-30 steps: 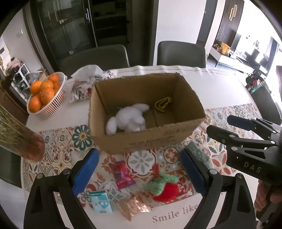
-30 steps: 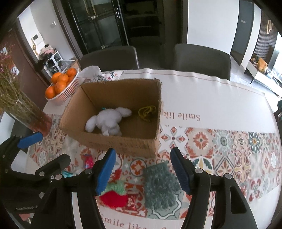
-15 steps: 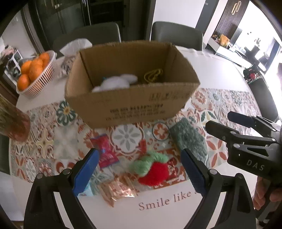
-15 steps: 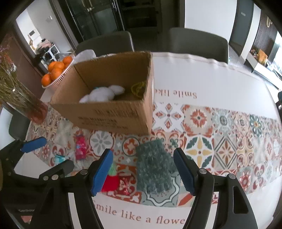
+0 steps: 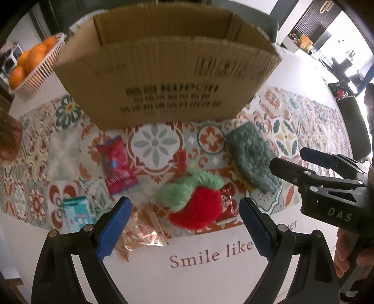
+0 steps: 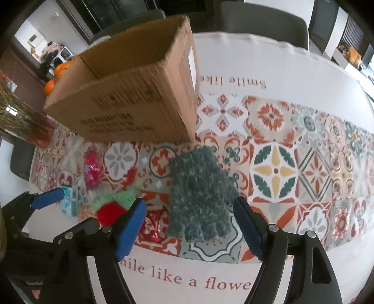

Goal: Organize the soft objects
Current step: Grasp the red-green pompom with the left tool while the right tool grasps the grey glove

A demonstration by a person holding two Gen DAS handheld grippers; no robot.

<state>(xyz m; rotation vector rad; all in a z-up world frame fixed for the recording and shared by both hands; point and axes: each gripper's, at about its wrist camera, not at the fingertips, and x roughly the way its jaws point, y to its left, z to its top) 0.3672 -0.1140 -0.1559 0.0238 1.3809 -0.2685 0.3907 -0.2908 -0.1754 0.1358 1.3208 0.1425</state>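
A fluffy red and green plush strawberry [image 5: 194, 201] lies on the patterned cloth, straight ahead of my left gripper [image 5: 184, 215], which stands open just above and in front of it. To its right lies a grey-green knitted glove [image 5: 251, 155]. My right gripper [image 6: 189, 212] hovers over that glove [image 6: 201, 194]; its jaws are opening and the pads do not touch the glove. Behind both stands a brown cardboard box [image 5: 163, 79], its inside hidden from this low angle. The plush strawberry [image 6: 112, 205] also shows at the left of the right wrist view.
Snack packets lie near the strawberry: a red one [image 5: 116, 163], a teal one [image 5: 78, 212], a clear crinkly one [image 5: 145, 231] and a small red wrapper [image 6: 152, 224]. A basket of oranges [image 5: 30, 65] and a vase [image 6: 25, 121] stand at the left. Chairs [image 6: 261, 21] ring the far side.
Both grippers have come down toward the table, so the box's inside has dropped out of sight. The right gripper's jaws have spread wider over the glove. The left jaws kept their width.
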